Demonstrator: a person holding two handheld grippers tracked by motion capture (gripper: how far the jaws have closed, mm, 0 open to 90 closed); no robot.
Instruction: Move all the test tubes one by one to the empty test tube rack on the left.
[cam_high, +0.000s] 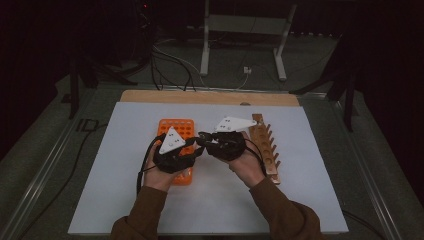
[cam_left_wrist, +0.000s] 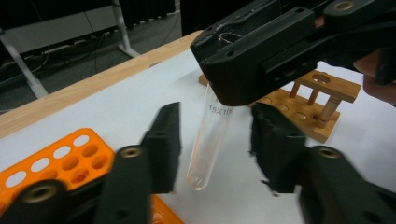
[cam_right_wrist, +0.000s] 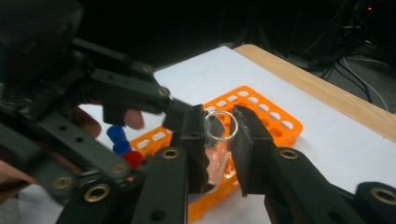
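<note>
Right gripper (cam_right_wrist: 219, 140) jaws clamp a clear test tube (cam_left_wrist: 210, 140) upright above the counter (cam_high: 300, 200), presumably for hand-over; left gripper (cam_left_wrist: 212, 149) jaws flank it, narrowed, not touching.

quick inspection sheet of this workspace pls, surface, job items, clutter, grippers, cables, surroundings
surface: white sheet on a wooden table.
job's things: clear test tube held in the air; orange rack at left, wooden rack at right.
clutter: blue and red caps near the orange rack.
grippers: right gripper shut on the test tube's upper end; left gripper astride the tube's lower part, pads not touching it.
cables: a black cable trails from the left gripper; more lie on the floor beyond the table.
surroundings: dark room, grey metal stand behind the table.
</note>
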